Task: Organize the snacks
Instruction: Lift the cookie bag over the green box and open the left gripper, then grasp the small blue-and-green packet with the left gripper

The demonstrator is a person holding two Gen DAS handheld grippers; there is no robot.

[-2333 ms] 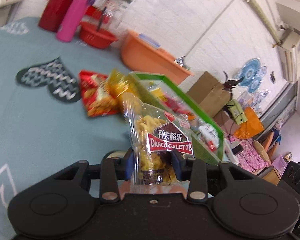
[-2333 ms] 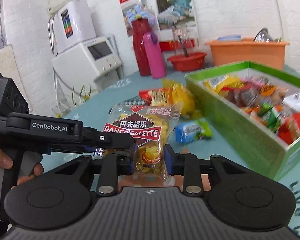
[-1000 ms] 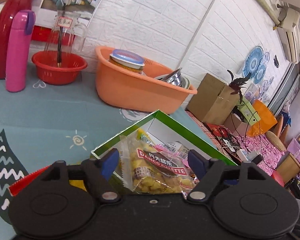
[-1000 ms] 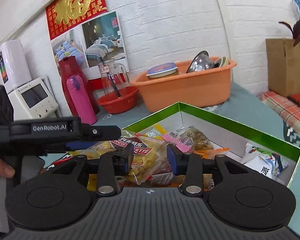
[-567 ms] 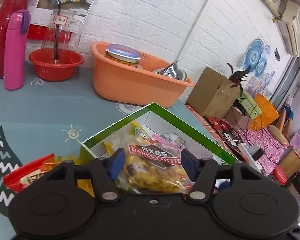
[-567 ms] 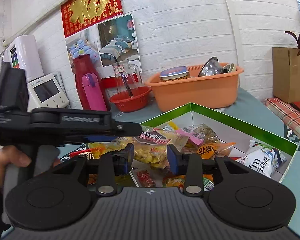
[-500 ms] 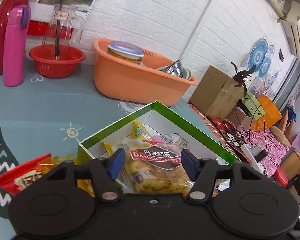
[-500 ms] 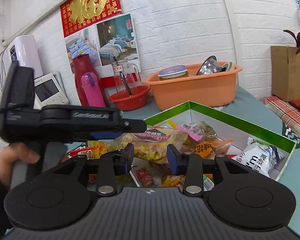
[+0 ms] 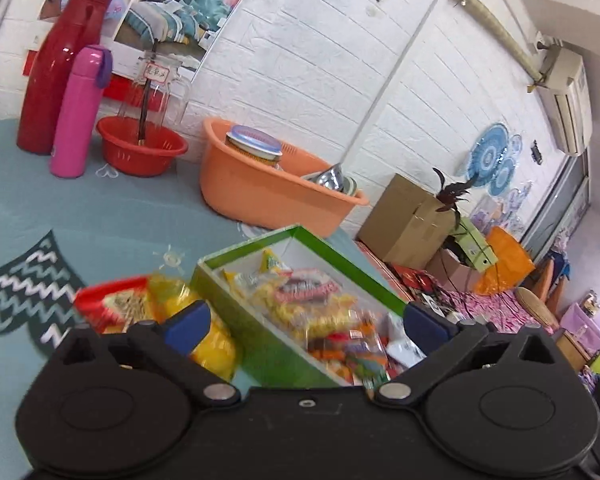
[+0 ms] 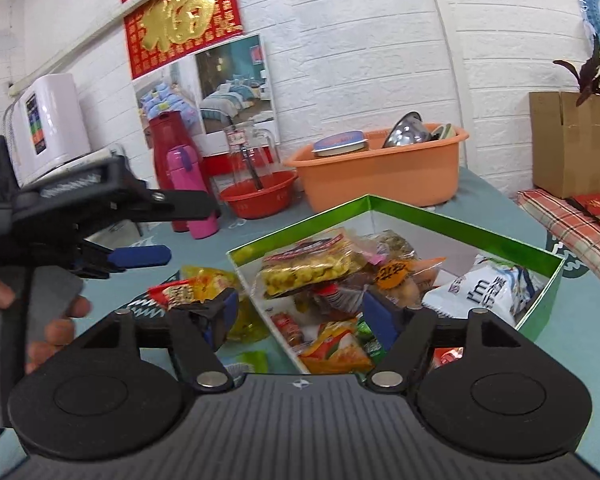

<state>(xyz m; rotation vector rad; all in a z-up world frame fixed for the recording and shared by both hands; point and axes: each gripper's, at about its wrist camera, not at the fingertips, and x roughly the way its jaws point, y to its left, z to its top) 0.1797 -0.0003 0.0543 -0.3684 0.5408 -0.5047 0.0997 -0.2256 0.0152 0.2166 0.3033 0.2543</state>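
Note:
A clear bag of yellow cookies with a red label [image 10: 308, 266] lies on top of the other snacks inside the green box [image 10: 460, 224]. My right gripper [image 10: 302, 316] hovers just in front of it. Its jaws are opening wide, the pads are clear of the bag and nothing is between them. My left gripper [image 10: 172, 230] is open and empty off the box's left side, with a hand [image 10: 56, 320] holding it. In the left wrist view the left gripper [image 9: 304, 320] spreads wide before the green box [image 9: 352, 264] and the cookie bag [image 9: 304, 296].
A red snack bag [image 10: 172, 292] and a yellow bag [image 10: 208, 276] lie on the teal cloth left of the box. Behind stand an orange basin [image 10: 384, 176], a red bowl [image 10: 260, 196], a pink bottle [image 10: 188, 192] and a red flask [image 10: 166, 148]. A cardboard box [image 10: 572, 144] sits far right.
My right gripper has opened and let go of the cookie bag, which now rests in the green box. The left gripper has opened wider and drawn back to the left.

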